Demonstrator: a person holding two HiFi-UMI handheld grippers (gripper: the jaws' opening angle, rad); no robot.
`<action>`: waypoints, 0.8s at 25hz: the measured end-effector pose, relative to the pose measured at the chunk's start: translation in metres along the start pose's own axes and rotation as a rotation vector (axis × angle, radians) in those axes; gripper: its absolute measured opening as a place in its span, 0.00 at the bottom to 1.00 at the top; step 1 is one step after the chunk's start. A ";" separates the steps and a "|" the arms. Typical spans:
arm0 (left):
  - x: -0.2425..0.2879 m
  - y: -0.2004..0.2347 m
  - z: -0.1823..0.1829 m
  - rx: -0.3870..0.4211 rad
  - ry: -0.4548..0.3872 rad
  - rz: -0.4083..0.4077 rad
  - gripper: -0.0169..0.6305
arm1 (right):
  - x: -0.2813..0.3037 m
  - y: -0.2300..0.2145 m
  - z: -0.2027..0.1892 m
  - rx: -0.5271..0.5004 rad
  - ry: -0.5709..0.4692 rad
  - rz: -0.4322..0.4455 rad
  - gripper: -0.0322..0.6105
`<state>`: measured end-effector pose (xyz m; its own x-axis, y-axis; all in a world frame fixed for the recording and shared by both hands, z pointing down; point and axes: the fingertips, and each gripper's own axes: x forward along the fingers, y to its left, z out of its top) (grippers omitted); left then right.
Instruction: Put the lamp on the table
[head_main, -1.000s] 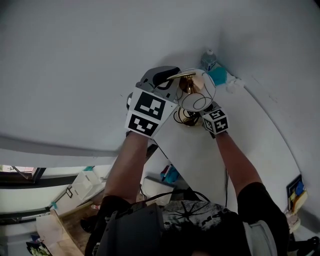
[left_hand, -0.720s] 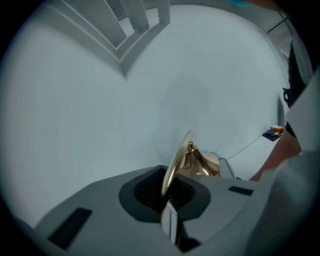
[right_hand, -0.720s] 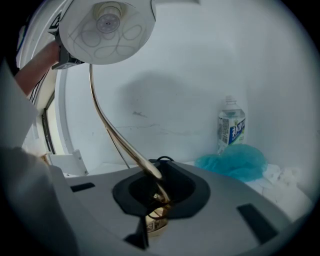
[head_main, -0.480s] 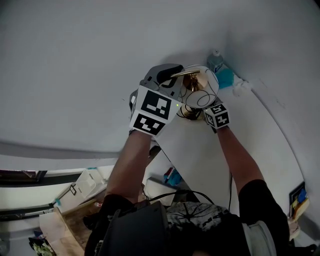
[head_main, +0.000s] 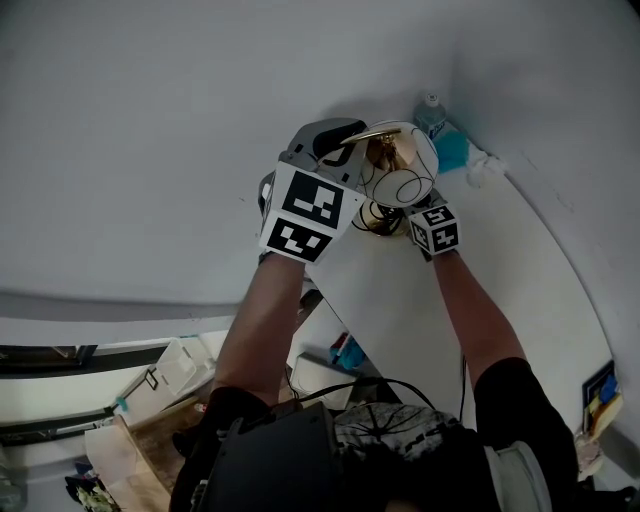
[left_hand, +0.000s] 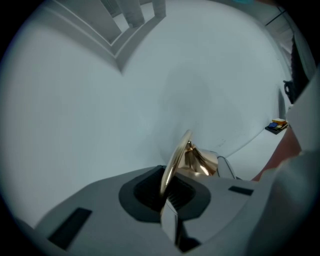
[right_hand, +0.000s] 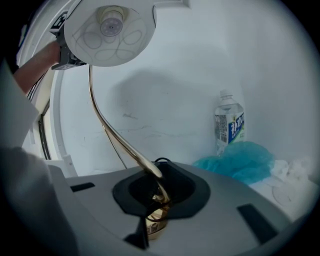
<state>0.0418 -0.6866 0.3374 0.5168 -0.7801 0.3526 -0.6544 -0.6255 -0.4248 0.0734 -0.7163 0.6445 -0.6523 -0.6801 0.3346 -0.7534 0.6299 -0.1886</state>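
Observation:
The lamp has a white round shade (head_main: 405, 172) (right_hand: 110, 30), a thin curved gold arm (right_hand: 115, 135) (left_hand: 175, 160) and a gold base (head_main: 375, 215). It is over the far corner of the white table (head_main: 500, 270). My left gripper (head_main: 335, 145) (left_hand: 167, 192) is shut on the upper end of the gold arm, beside the shade. My right gripper (head_main: 402, 215) (right_hand: 152, 200) is shut on the bottom of the arm, just above the base. Whether the base touches the table is hidden behind the grippers.
A water bottle (head_main: 431, 115) (right_hand: 229, 127) stands in the table's back corner against the wall, with a blue cloth (head_main: 452, 152) (right_hand: 240, 160) and a crumpled white tissue (head_main: 485, 170) beside it. A black cord (right_hand: 160, 162) runs off the lamp's base. Boxes (head_main: 150, 400) lie on the floor at the lower left.
Both grippers and the lamp have shifted slightly toward the back corner near the bottle. Both grips are unchanged.

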 end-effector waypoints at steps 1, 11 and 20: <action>0.001 -0.001 0.001 0.004 -0.001 -0.002 0.05 | 0.000 -0.001 0.000 0.001 -0.005 -0.001 0.09; 0.017 -0.001 0.008 0.029 -0.009 -0.022 0.05 | 0.002 -0.007 -0.004 0.026 -0.012 -0.015 0.09; 0.029 0.002 0.008 0.052 0.000 -0.021 0.05 | 0.006 -0.011 -0.007 0.045 -0.003 -0.027 0.09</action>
<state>0.0597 -0.7101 0.3400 0.5300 -0.7671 0.3615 -0.6144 -0.6412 -0.4598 0.0786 -0.7248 0.6546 -0.6321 -0.6975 0.3377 -0.7735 0.5939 -0.2212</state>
